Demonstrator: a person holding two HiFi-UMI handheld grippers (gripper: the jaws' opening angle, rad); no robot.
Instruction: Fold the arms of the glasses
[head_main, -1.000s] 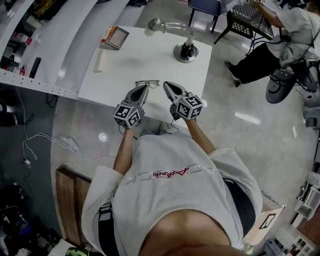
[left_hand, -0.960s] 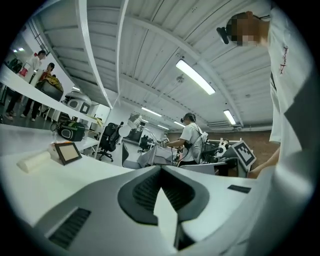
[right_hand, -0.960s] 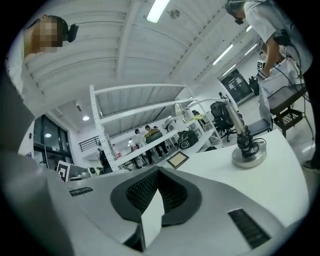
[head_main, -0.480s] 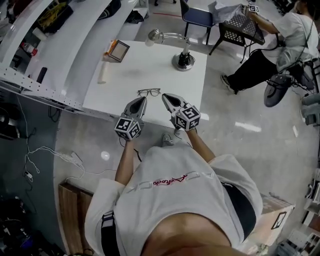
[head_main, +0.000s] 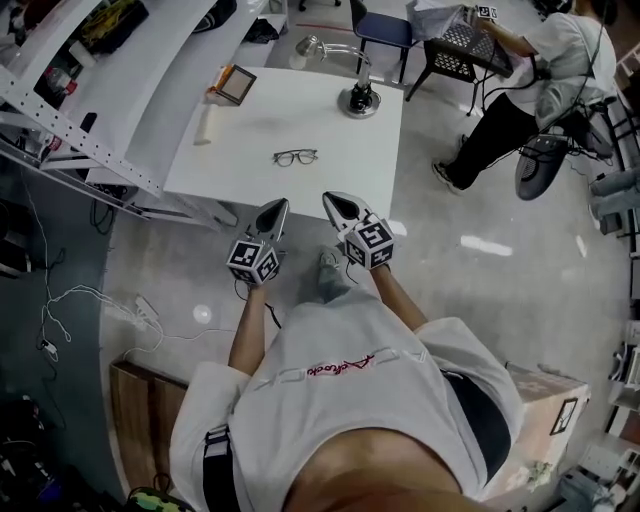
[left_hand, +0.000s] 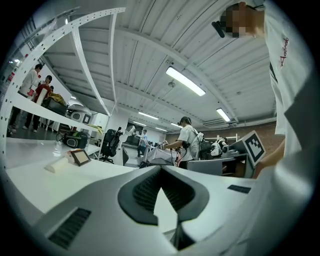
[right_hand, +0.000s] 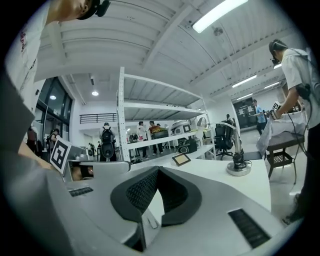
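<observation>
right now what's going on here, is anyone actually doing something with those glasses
A person stands just off the white table with a claw in each hand. The left claw and the right claw are both shut and empty, held in the air short of the table's near edge. The glasses lie alone on the table top, touched by neither claw. They are too small in the head view to tell whether their arms are folded.

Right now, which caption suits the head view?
Glasses lie on white table; left gripper and right gripper, both shut, hover at its edge.
</observation>
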